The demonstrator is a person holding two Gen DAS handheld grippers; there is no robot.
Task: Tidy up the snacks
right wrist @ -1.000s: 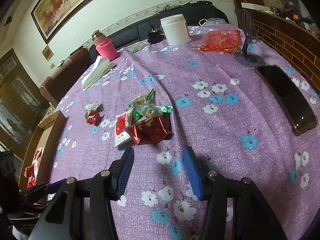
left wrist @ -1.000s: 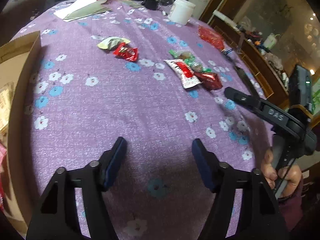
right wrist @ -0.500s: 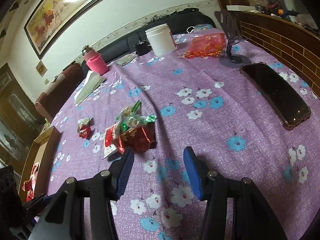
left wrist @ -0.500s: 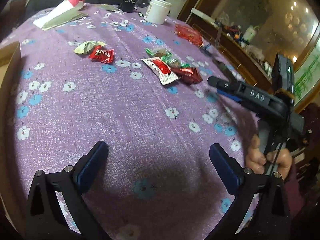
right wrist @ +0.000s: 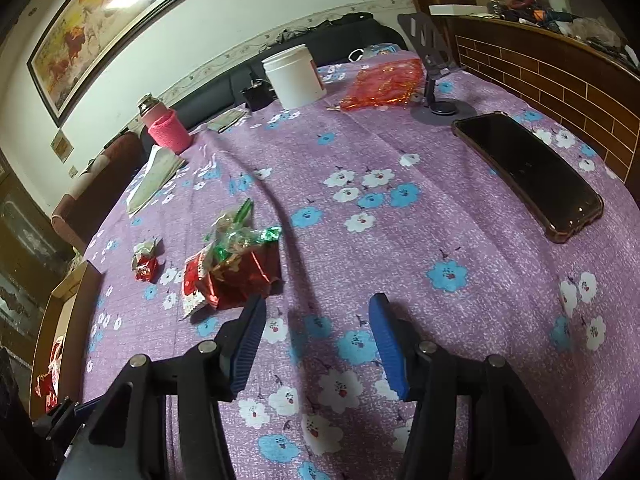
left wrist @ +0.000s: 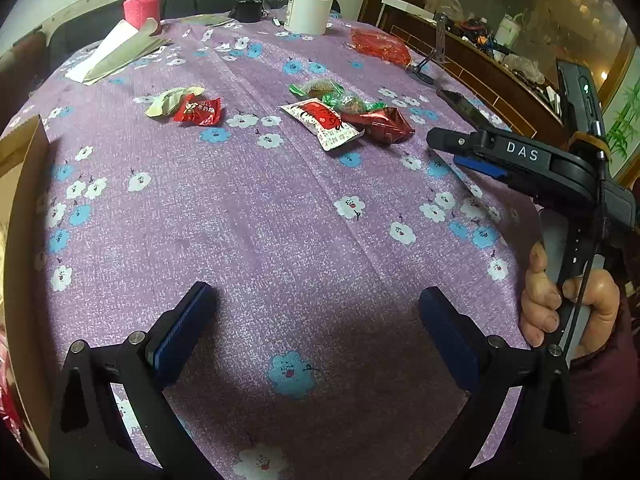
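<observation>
A: Pictured mid-task over a purple floral tablecloth (left wrist: 280, 216): left gripper (left wrist: 316, 312) spread to full width, nothing between its blue pads (left wrist: 180, 332), hovering low in the left wrist view. Right gripper (right wrist: 316, 332) parted about halfway, likewise empty, tips just short of the snack pile.

B: Snacks to be sorted — where?

A: Centre-left of the right wrist view: a dark red foil packet (right wrist: 244, 276) nearest the right gripper's left pad, a white-and-red sachet (right wrist: 192, 284) just beside it, green-wrapped sweets (right wrist: 236, 232) on top and behind. Further left, well apart, a small red candy (right wrist: 146, 268) beside a pale crumpled wrapper (left wrist: 172, 100). Cardboard box (left wrist: 20, 184) at the left edge of the left wrist view, some red packets already inside — probably the destination.

B: Advice for the step in hand?

A: Likely a pick of the red foil packet. Best shifted left in frame first, so the packet sits between the pads rather than outside them. Then lowered until both tips skim the cloth, and closed across the packet's narrow side. Worth avoiding: catching the overlapping sachet or bunching the cloth. Phone (right wrist: 528, 176) at right well clear.
</observation>
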